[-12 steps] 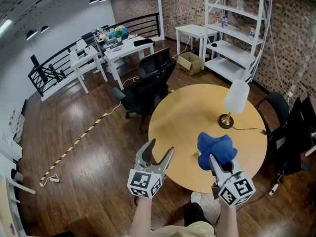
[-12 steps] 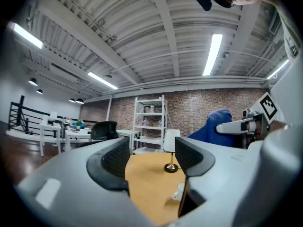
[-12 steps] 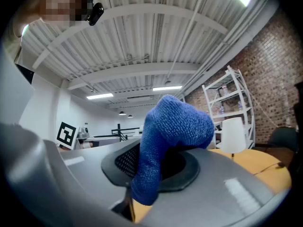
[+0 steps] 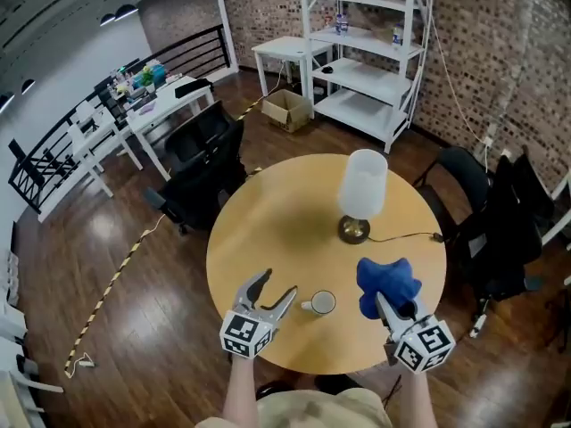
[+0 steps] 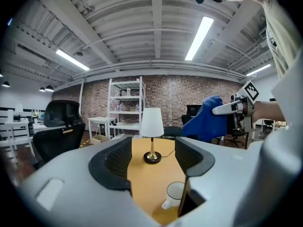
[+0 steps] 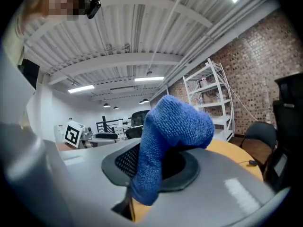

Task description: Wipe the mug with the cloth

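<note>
The white mug (image 4: 321, 303) stood upright on the round wooden table (image 4: 268, 230), near the edge closest to the person, with its handle turned toward the left gripper (image 4: 278, 285). This gripper had its jaws wide apart and nothing was pressed between them. Its tips were just beside the handle, on the left of the mug. In the left gripper view the mug appeared low in the gap between the jaws, close to the right jaw and partly hidden by it. The right gripper (image 4: 385, 300) was clamped on the blue cloth (image 4: 385, 279), which rose from the jaws as a bunched lump and hung partly down on one side. The cloth was above the table, to the right of the mug and apart from it. Farther back on the table stood a lamp (image 4: 361, 185) with a white shade and a brass-coloured base, and its cord ran toward the right edge of the table.
</note>
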Demonstrator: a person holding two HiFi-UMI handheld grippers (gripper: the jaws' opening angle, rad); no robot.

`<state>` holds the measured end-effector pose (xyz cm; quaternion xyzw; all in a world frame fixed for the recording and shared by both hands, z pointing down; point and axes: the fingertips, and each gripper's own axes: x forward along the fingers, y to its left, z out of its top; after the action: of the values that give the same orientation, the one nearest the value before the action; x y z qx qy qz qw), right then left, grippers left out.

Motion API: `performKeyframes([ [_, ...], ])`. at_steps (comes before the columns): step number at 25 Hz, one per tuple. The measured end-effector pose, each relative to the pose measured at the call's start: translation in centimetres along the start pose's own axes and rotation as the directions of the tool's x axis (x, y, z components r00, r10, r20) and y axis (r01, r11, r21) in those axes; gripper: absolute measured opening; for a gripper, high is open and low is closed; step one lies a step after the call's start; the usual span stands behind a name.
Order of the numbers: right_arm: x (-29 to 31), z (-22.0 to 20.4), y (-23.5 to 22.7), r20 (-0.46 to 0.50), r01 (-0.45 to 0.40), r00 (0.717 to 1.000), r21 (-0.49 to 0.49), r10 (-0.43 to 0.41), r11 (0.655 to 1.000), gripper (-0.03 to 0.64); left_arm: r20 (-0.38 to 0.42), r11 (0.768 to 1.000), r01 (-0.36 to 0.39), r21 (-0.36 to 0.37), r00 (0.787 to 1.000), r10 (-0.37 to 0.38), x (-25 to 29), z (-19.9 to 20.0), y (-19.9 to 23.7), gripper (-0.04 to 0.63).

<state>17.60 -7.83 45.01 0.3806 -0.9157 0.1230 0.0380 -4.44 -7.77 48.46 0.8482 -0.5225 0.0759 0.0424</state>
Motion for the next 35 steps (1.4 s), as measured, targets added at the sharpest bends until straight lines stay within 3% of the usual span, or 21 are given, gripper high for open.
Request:
performKeyframes([
  [4, 1.5, -4.2, -2.1, -0.109, 0.023, 0.994, 0.049, -0.018, 0.999, 0.084, -0.156, 0.994, 0.102, -0.032, 0.982, -0.106, 2.4, -6.1, -1.2, 0.279],
  [8, 3.3, -7.7, -1.9, -0.184, 0.043, 0.983, 0.076, -0.028, 0.996, 0.084, -0.293, 0.976, 0.199, -0.085, 0.932, -0.216, 2.9, -12.6, -1.1, 0.279],
  [10, 3.9, -9.7, -1.9, -0.215, 0.077, 0.975, 0.085, -0.057, 0.993, 0.084, -0.362, 0.959, 0.264, -0.101, 0.889, -0.282, 3.1, -16.1, -1.3, 0.279],
  [14, 4.3, -14.7, -1.9, -0.325, 0.152, 0.939, 0.090, -0.115, 0.984, 0.084, -0.501, 0.905, 0.416, -0.083, 0.768, -0.399, 3.5, -21.3, -3.1, 0.279],
  [20, 4.1, -22.7, -3.1, -0.484, 0.251, 0.859, 0.117, -0.166, 0.961, 0.084, -0.552, 0.836, 0.546, -0.061, 0.679, -0.484, 6.2, -23.7, -5.1, 0.231],
  [27, 8.6, -28.2, -2.0, -0.581, 0.078, 0.812, 0.031, -0.046, 0.996, 0.084, -0.616, 0.754, 0.655, -0.038, 0.579, -0.534, 7.7, -25.0, -6.4, 0.086],
  [30, 10.0, -29.1, -1.9, -0.616, -0.003, 0.787, -0.052, -0.030, 0.999, 0.084, -0.633, 0.714, 0.697, -0.061, 0.526, -0.568, 7.6, -25.1, -7.5, 0.068],
  [32, 10.6, -29.7, -1.7, -0.646, -0.066, 0.763, -0.118, -0.027, 0.991, 0.084, -0.636, 0.713, 0.694, -0.096, 0.508, -0.581, 7.5, -25.5, -8.0, 0.061],
  [35, 11.0, -30.2, -1.4, -0.671, -0.123, 0.741, -0.188, -0.036, 0.974, 0.083, -0.636, 0.727, 0.677, -0.118, 0.511, -0.579, 7.4, -26.0, -7.9, 0.061],
])
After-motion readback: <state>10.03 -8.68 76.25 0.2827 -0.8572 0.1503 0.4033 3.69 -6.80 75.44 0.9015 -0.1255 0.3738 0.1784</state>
